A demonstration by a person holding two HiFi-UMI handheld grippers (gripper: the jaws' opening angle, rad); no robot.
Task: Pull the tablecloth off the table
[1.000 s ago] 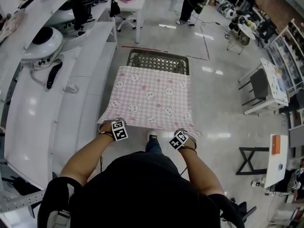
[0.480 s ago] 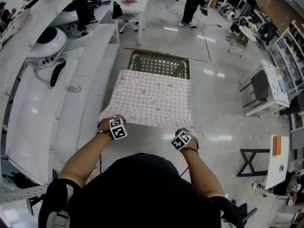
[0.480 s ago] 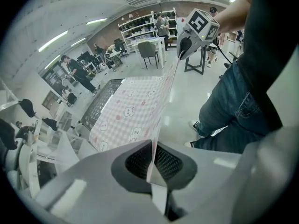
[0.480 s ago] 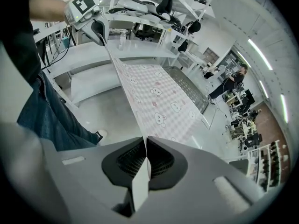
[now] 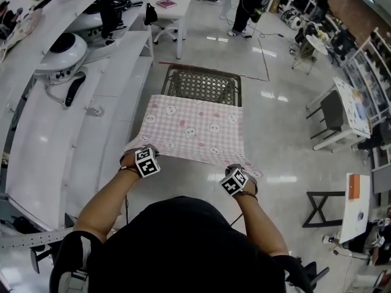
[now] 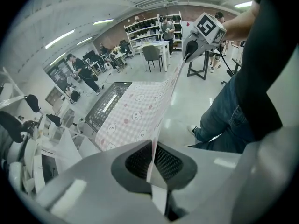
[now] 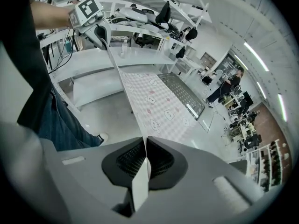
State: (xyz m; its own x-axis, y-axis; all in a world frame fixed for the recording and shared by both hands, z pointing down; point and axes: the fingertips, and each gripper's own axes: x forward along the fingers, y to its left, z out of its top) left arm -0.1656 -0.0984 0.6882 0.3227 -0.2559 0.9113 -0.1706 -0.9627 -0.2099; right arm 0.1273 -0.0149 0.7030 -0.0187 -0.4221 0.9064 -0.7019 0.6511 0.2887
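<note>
A pink checked tablecloth (image 5: 192, 129) with bear prints lies over a dark mesh-topped table (image 5: 204, 83); the table's far end is bare. Its near edge is lifted and stretched taut between my two grippers. My left gripper (image 5: 139, 152) is shut on the near left corner, and the cloth edge runs straight into its pads (image 6: 140, 162). My right gripper (image 5: 244, 169) is shut on the near right corner, with a fold of cloth pinched between its pads (image 7: 159, 160). Each gripper view shows the other gripper at the far end of the taut edge: the right gripper (image 6: 192, 43), the left gripper (image 7: 98, 31).
A long white counter (image 5: 55, 139) with helmet-like white and black units runs along the left. A white desk (image 5: 166, 3) and a standing person (image 5: 244, 5) are beyond the table. To the right are a grey chair (image 5: 333, 112), a white table (image 5: 354, 105) and a black frame stand (image 5: 321, 205).
Both grippers have risen with the cloth's near edge. The cloth has slid toward me, and more of the mesh table top shows at the far end.
</note>
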